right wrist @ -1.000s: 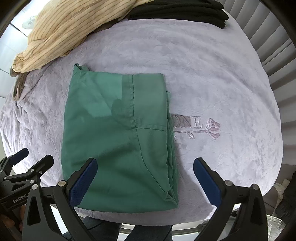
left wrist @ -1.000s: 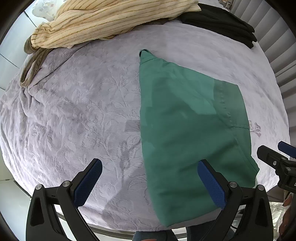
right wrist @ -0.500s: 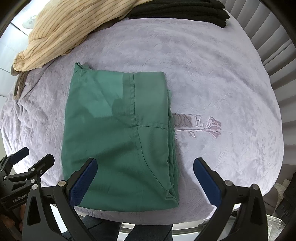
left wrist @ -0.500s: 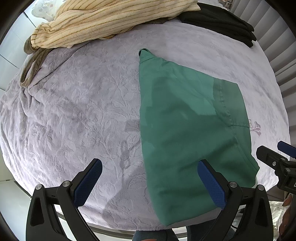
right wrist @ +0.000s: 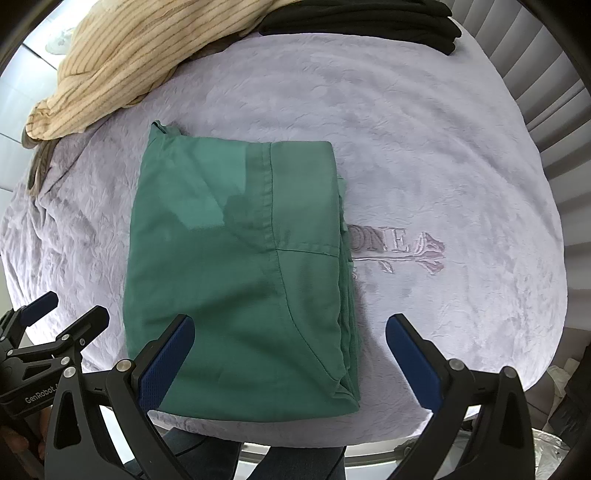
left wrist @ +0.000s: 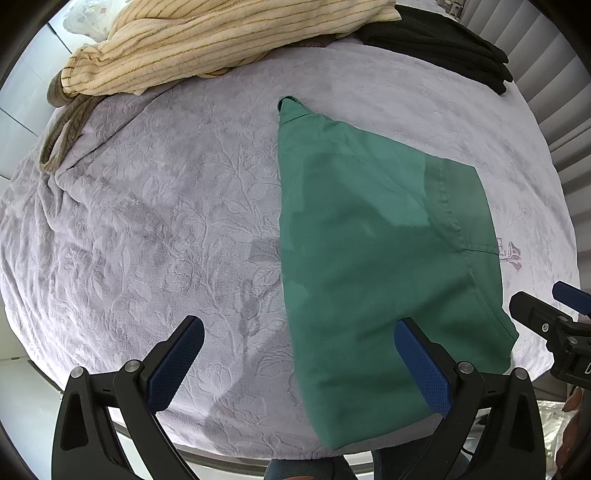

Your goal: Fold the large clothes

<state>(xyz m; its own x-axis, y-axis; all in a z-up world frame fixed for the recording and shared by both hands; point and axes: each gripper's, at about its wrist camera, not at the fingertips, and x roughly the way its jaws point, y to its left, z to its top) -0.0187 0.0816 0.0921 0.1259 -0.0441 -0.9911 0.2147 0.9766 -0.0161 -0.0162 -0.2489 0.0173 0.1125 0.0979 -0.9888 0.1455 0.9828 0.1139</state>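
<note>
while folded, green garment [right wrist: 236, 280] on blanket [right wrist: 424, 155]

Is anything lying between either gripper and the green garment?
Nothing visible does. The green garment lies folded on the blanket, right in front of the open right gripper and open left gripper. The striped pile and black pile sit at the far edge.

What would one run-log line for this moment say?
left hand-held gripper: open, empty | right hand-held gripper: open, empty | green garment: folded flat on lilac blanket | striped and black clothes: piled behind
</note>
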